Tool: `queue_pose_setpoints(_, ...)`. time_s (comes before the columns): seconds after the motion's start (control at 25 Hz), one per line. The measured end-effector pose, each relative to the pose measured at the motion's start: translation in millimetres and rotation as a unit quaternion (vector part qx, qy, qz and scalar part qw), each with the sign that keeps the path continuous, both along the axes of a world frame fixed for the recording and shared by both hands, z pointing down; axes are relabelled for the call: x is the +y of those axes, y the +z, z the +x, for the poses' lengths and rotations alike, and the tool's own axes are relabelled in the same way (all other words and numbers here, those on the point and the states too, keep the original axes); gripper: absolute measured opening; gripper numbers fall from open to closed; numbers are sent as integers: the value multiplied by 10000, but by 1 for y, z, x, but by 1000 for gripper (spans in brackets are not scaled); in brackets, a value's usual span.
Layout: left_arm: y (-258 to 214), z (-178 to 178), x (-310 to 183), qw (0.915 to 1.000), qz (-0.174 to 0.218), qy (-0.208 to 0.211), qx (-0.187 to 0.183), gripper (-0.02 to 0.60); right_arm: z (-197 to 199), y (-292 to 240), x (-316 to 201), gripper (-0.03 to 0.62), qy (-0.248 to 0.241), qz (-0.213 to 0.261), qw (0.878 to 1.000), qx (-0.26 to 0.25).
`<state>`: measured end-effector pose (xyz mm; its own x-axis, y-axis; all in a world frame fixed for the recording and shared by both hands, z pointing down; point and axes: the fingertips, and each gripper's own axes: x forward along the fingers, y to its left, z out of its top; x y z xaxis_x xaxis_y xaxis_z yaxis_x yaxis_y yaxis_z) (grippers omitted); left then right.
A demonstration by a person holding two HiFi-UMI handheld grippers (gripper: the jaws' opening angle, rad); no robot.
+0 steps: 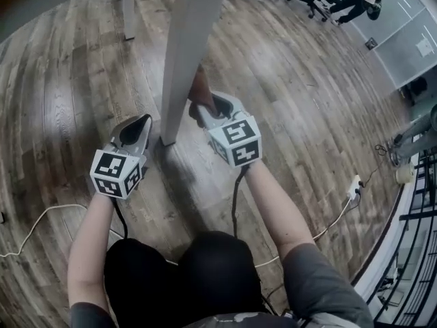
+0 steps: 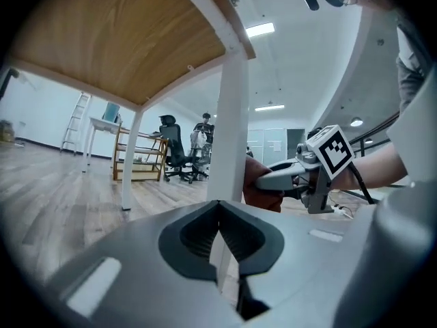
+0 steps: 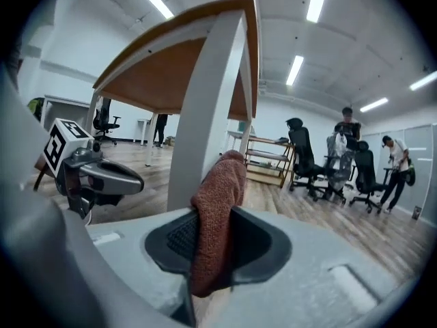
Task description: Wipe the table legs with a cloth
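The right gripper [image 3: 212, 246] squeezes a reddish-brown cloth [image 3: 217, 207] tight between its 2 jaws. The cloth pokes up out of them. It sits against the right side of the white table leg [image 1: 186, 53], low down, and seems to touch it. The left gripper [image 1: 138, 126] is on the other side of that leg, close to its foot. Its jaws are pressed together with nothing in them. Under it all is a wooden floor [image 1: 307, 121].

Cloth [image 1: 201, 86] mostly hidden between leg [image 1: 183, 50] and right gripper [image 1: 200, 110]. Leg top cut by edge. Distant people [image 3: 347, 144] too small.
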<state>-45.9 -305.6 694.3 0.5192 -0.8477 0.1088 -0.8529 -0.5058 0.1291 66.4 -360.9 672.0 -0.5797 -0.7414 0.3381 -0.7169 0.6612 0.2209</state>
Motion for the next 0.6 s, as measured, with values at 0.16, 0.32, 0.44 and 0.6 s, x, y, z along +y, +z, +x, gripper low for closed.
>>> queue_pose_setpoints(0.16, 40, -5, 2, 9995, -279, -171, -4, 20, 6, 70, 2, 92, 185, -637, 9978, 8)
queue_pose_setpoints(0.32, 77, -5, 8, 9976, -643, -222, -96, 20, 8, 127, 8, 92, 270, -1152, 9928, 191)
queue_pose_setpoints(0.44, 104, 7, 22, 9954, -877, 85, -384, 20, 10, 158, 14, 92, 207, -1529, 9873, 388)
queue_pose_setpoints(0.6, 127, 14, 29, 9916, -1129, 307, -557, 20, 10, 190, 24, 92, 40, -1944, 9785, 691)
